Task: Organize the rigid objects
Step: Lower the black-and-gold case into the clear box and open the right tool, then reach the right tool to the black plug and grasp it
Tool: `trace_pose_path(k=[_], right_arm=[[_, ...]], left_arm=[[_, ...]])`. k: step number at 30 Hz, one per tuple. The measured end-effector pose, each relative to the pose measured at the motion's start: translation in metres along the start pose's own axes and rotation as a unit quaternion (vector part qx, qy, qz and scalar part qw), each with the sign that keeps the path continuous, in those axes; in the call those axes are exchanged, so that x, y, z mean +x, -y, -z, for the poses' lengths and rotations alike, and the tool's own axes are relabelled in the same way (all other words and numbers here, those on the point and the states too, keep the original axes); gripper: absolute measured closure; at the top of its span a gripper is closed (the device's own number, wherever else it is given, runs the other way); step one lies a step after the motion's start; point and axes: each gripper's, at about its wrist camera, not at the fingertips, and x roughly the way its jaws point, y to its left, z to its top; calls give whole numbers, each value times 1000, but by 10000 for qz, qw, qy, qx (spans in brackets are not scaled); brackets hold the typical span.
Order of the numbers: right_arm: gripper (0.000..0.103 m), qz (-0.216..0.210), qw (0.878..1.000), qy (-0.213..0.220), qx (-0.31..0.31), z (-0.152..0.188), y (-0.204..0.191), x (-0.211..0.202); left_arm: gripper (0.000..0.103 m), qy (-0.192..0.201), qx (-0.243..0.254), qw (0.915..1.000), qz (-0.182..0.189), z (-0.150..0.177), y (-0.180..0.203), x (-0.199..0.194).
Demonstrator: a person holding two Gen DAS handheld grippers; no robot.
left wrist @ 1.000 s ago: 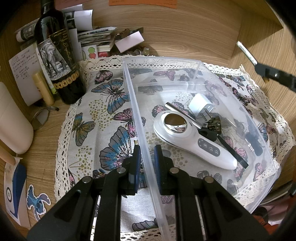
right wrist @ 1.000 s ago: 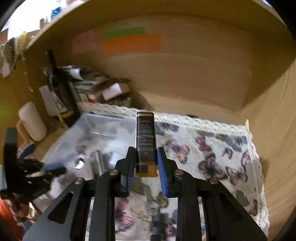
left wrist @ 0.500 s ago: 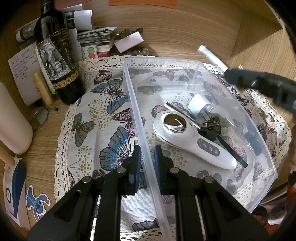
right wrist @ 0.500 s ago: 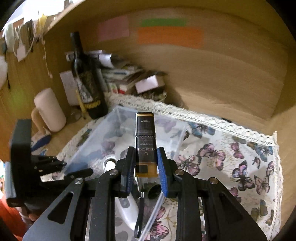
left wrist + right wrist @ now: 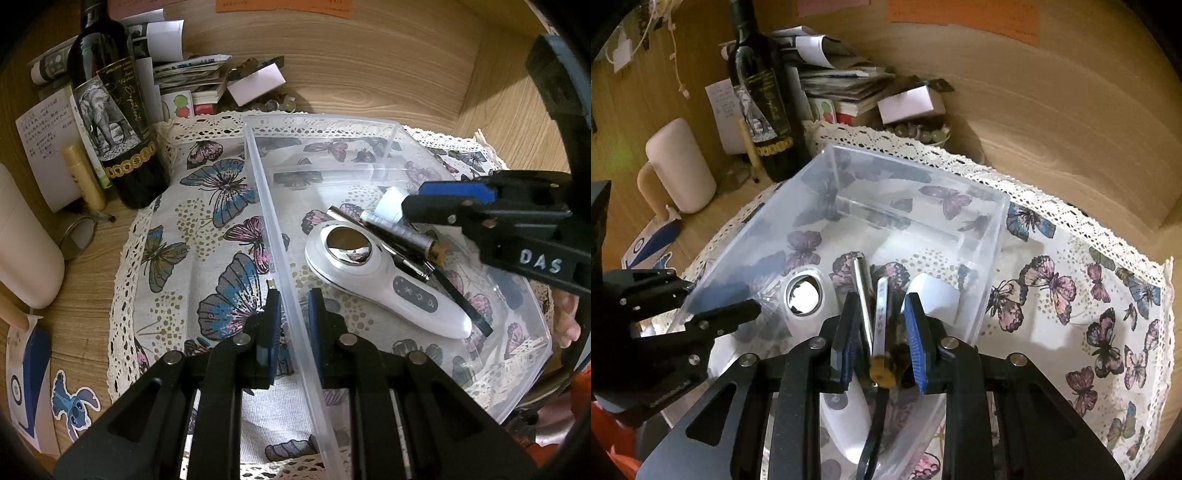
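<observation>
Wine bottle point(image 5: 118, 122): upright on the worktop point(image 5: 369, 66), far left
Left gripper point(image 5: 291, 321): fingers clamped on the clear bin point(image 5: 266, 192) wall
White handheld device point(image 5: 384, 284): lying inside the bin
Dark tube point(image 5: 882, 325): lying in the bin between right gripper point(image 5: 882, 343) fingers, spread apart

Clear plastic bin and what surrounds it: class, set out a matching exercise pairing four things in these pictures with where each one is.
Things:
1. white handheld device
2. wine bottle
3. left hand-held gripper
4. dark tube with amber end

Places:
A. astride the near wall of the clear plastic bin
B. standing on the wooden desk, outside the bin
C. lying on the bin floor, mirror-like disc up
D. in the bin, between the open fingers of the right hand-held gripper

Pairs: 1-C, 2-B, 3-A, 4-D
</observation>
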Motion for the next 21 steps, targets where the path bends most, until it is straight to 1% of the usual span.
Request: trace_pose_path(k=[7,10,12,14,17,21], right_arm=[[77,148,9992,351,109,-3,7,-29],[73,298,9979,532,206,-1,15,-46],[67,439,9966,636,284,2,22,-59],[66,596,9952,701,327,6,28,-68],[66,794,9933,711,449,14,39,-76],[66,968,9915,583,652,31,52,-80]], left_arm=[[88,1,-4,10000,5,0,0,0],[88,3,-2,10000,3,0,0,0],[88,4,0,10000,6,0,0,0],[88,3,-1,10000,5,0,0,0],[88,5,-2,10000,6,0,0,0],[88,6,-6,10000,10,0,1,0]])
